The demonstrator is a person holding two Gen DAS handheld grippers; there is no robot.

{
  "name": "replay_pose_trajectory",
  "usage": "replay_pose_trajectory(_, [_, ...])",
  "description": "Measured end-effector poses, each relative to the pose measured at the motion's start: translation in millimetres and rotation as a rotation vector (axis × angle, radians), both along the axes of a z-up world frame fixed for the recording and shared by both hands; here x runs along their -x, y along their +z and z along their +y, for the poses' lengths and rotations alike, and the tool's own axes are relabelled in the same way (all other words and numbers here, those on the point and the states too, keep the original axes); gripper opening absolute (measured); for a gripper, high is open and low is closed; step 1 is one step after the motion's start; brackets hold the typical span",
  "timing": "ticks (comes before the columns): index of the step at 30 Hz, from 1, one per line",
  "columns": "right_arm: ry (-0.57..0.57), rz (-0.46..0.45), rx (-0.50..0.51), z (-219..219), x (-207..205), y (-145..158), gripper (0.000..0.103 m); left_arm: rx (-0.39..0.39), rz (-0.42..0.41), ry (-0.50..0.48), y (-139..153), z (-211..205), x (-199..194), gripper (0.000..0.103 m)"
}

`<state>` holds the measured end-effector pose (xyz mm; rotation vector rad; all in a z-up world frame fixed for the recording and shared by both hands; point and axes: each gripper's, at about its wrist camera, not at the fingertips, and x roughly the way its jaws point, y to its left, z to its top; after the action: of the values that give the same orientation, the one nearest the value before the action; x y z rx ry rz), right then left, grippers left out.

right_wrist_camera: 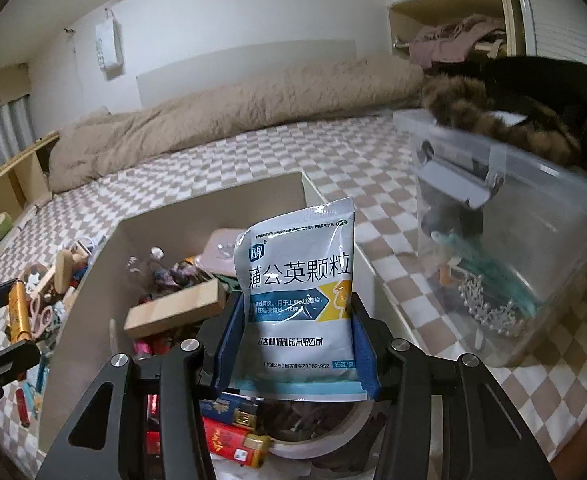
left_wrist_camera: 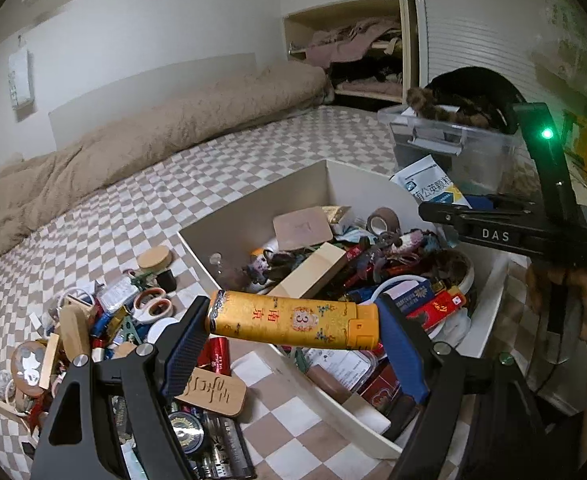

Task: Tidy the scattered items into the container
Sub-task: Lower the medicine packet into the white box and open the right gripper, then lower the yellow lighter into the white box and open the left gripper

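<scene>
Checkered bedding (left_wrist_camera: pixel 221 168) carries a white open box (left_wrist_camera: pixel 253 216) already heaped with odds and ends, with more clutter (left_wrist_camera: pixel 93 320) scattered beside it. Held above the box's near-left rim, the left gripper (left_wrist_camera: pixel 293 330) clamps a yellow lighter (left_wrist_camera: pixel 293 320) crosswise between its blue pads. Over the box, the right gripper (right_wrist_camera: pixel 297 344) grips a white-and-blue medicine sachet (right_wrist_camera: pixel 299 280) upright. A clear plastic bin (right_wrist_camera: pixel 513 240) stands just right of the box.
</scene>
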<state>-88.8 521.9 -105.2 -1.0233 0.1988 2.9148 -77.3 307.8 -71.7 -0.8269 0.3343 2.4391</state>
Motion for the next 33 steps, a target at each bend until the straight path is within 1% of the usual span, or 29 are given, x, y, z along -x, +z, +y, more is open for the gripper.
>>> replay_pose_trajectory(5, [-0.016, -0.042, -0.031, 1, 5, -11, 0.050, -0.009, -0.078, -0.009, -8, 5, 14, 0.082])
replay_pose_trajectory(6, [-0.022, -0.045, -0.031, 2, 5, -12, 0.055, -0.006, -0.092, -0.013, -9, 7, 17, 0.082])
replay_pose_trajectory(8, [-0.028, -0.041, -0.023, 5, 5, -11, 0.056, -0.001, -0.110, -0.014, -11, 10, 20, 0.082])
replay_pose_trajectory(10, [-0.027, -0.047, -0.002, 7, 5, -11, 0.059, -0.001, -0.126, -0.017, -12, 14, 24, 0.082])
replay_pose_trajectory(12, [-0.034, -0.049, -0.001, 8, 5, -11, 0.066, -0.003, -0.140, -0.020, -14, 18, 27, 0.082])
replay_pose_trajectory(17, [-0.033, -0.050, -0.007, 5, 3, -10, 0.072, -0.007, -0.175, -0.029, -19, 27, 33, 0.082])
replay_pose_trajectory(20, [-0.026, -0.045, -0.002, 5, 2, -9, 0.073, -0.010, -0.199, -0.041, -22, 33, 36, 0.082])
replay_pose_trajectory(22, [-0.018, -0.038, 0.001, 3, 0, -7, 0.073, 0.007, -0.208, -0.069, -24, 37, 35, 0.082])
replay_pose_trajectory(27, [-0.002, -0.008, 0.005, -1, -6, 3, 0.073, 0.089, -0.208, -0.136, -33, 47, 28, 0.082])
replay_pose_trajectory(30, [0.006, 0.011, 0.010, -3, -10, 9, 0.073, 0.127, -0.243, -0.147, -39, 50, 28, 0.082])
replay_pose_trajectory(33, [0.019, 0.022, 0.010, -7, -13, 14, 0.073, 0.153, -0.260, -0.152, -38, 53, 25, 0.082])
